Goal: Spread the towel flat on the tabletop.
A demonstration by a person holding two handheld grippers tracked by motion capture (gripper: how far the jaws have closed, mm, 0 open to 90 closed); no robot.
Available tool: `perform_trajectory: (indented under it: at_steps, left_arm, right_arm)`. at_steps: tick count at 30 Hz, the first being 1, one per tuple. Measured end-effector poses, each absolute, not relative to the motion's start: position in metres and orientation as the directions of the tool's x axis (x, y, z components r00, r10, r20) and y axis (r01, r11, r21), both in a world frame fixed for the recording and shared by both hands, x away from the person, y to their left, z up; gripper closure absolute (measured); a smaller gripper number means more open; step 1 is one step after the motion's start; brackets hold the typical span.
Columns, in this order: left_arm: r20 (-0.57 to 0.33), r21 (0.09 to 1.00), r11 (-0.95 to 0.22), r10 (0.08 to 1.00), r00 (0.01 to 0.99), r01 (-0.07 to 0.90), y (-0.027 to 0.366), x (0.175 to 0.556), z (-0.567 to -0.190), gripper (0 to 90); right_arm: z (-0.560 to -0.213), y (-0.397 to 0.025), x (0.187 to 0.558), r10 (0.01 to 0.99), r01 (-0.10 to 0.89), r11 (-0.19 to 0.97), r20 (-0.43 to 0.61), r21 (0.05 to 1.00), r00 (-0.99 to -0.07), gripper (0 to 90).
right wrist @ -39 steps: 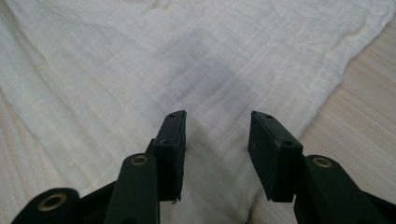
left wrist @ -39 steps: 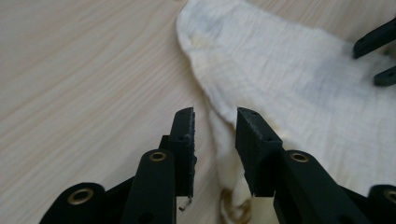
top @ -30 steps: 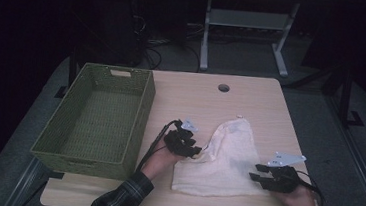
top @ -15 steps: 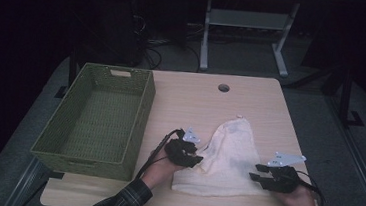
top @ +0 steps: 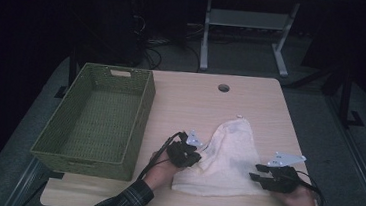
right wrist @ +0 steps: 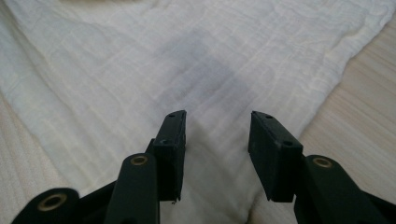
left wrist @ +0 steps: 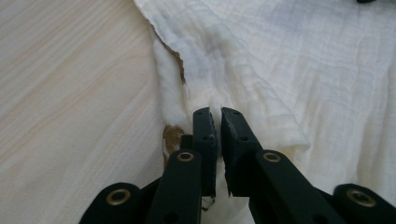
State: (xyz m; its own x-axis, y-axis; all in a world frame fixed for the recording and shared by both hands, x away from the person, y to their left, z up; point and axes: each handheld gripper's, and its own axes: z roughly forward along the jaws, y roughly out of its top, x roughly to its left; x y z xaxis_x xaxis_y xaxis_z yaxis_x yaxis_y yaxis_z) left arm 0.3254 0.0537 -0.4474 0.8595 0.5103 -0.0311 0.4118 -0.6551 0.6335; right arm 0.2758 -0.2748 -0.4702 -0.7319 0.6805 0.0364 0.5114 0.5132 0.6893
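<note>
Pinching the white cloth (left wrist: 280, 70): left gripper (left wrist: 217, 114) has its jaws nearly together, just a thin slit between the pads, with a ridge of the cloth's folded edge caught at the tips. Bare table (left wrist: 70, 70) lies to the left of those jaws, the rest of the cloth runs ahead and to their right. A brown mark sits on the hem just left of the left jaw.

Right gripper (right wrist: 217, 121) is spread wide, nothing between the jaws. Cloth lies flat under and ahead of it; its edge runs off past the right jaw, wood beyond that.

High view: the cloth (top: 231, 157) lies on the table (top: 191, 98) between the two grippers, left gripper (top: 194, 156) at its left edge, right gripper (top: 260, 172) over its near right corner. Green basket (top: 92, 115) stands well off to the left of the left gripper, apart from the cloth.
</note>
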Motion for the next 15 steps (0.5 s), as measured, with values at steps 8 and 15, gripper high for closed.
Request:
perform_trajectory:
  at_steps: [8,15]
  left_arm:
    - [-0.016,0.682,-0.596,0.567,0.823,0.424,0.066,0.342,-0.426,85.7]
    - [0.004,0.717,-0.548,0.622,0.783,0.431,0.072,0.360,-0.410,86.0]
  right_arm:
    - [-0.470,-0.275,0.276,0.680,0.511,0.513,0.036,0.689,-0.732,56.2]
    - [-0.470,-0.275,0.276,0.683,0.515,0.512,0.038,0.688,-0.730,56.2]
